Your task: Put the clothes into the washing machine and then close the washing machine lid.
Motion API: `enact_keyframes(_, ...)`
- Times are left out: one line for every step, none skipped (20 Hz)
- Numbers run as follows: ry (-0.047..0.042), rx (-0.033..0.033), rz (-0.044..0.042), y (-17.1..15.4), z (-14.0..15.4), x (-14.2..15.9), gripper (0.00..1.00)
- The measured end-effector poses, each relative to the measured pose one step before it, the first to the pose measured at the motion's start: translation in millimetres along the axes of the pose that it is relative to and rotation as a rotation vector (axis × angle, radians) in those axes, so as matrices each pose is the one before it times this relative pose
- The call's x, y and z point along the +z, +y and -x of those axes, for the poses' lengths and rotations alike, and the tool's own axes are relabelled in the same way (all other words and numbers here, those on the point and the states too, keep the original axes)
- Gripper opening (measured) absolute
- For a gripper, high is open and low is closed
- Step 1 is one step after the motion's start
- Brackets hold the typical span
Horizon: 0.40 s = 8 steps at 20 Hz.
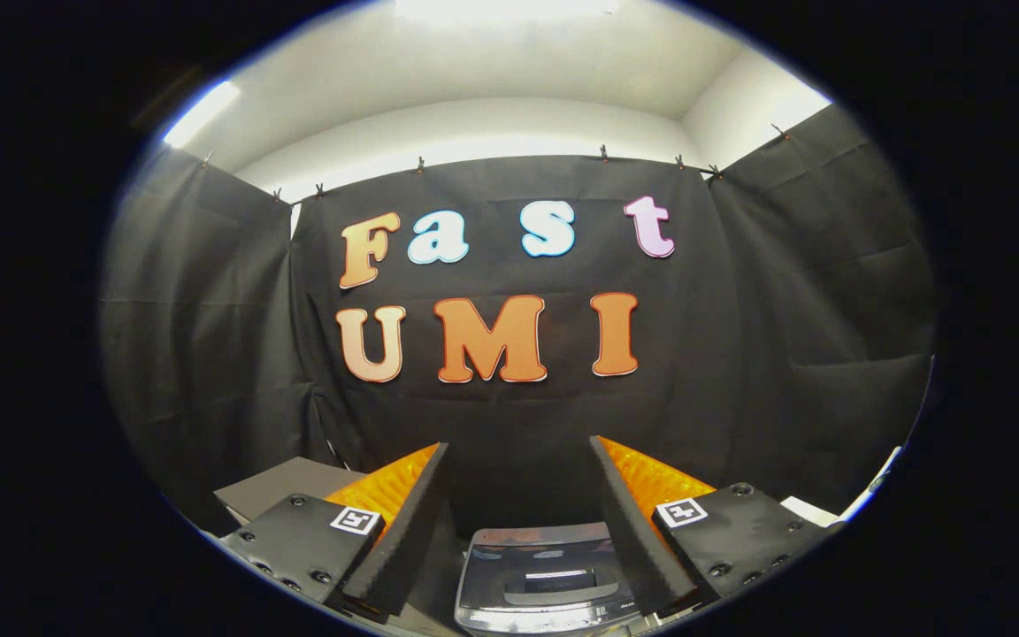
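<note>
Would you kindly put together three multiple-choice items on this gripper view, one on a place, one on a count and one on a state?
1. Where does the washing machine sit relative to the fingers of the hand-held gripper?
A. Low between them
B. Far off to one side of both
C. Hanging on the cloth wall

2. How many washing machines appear?
A. One
B. Two
C. Three

3. What state are the fingers in?
A. Pressed together
B. Spread apart, holding nothing
C. Clamped on a garment

Answers: 1 A, the grey glossy lid shows in the gap between the fingers. 2 A, a single machine top is seen. 3 B, a wide gap separates them with nothing gripped.
</note>
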<state>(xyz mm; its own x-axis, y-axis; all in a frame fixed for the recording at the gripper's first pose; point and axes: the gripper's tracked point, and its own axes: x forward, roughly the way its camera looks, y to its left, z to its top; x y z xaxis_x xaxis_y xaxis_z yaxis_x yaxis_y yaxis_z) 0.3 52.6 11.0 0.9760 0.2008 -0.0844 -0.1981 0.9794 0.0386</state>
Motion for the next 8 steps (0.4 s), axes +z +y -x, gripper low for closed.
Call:
enact_keyframes(-0.00023,-0.00489,-0.00112,3.84,6.14,0.24,0.98)
enact_keyframes(0.00177,-0.00482,-0.00213,2.66,6.17,-1.20,0.98)
enact_keyframes(-0.00094,-0.00268,-0.00289,2.45,4.88,0.45,0.98)
enact_keyframes(-0.00065,-0.00734,0.00009,0.67,3.72,0.37,0.98)
enact_keyframes(-0.00048,-0.01080,0.00081,-0.01,3.19,-0.80,0.98)
enact_keyframes(0.00143,-0.00647,0.00152,0.29,3.68,-0.77,0.98)
enact_keyframes(-0.00235,-0.00327,0.00037,1.71,2.33,0.61,0.98)
enact_keyframes(-0.00250,-0.00278,0.00011,0.96,1.17,0.83,0.98)
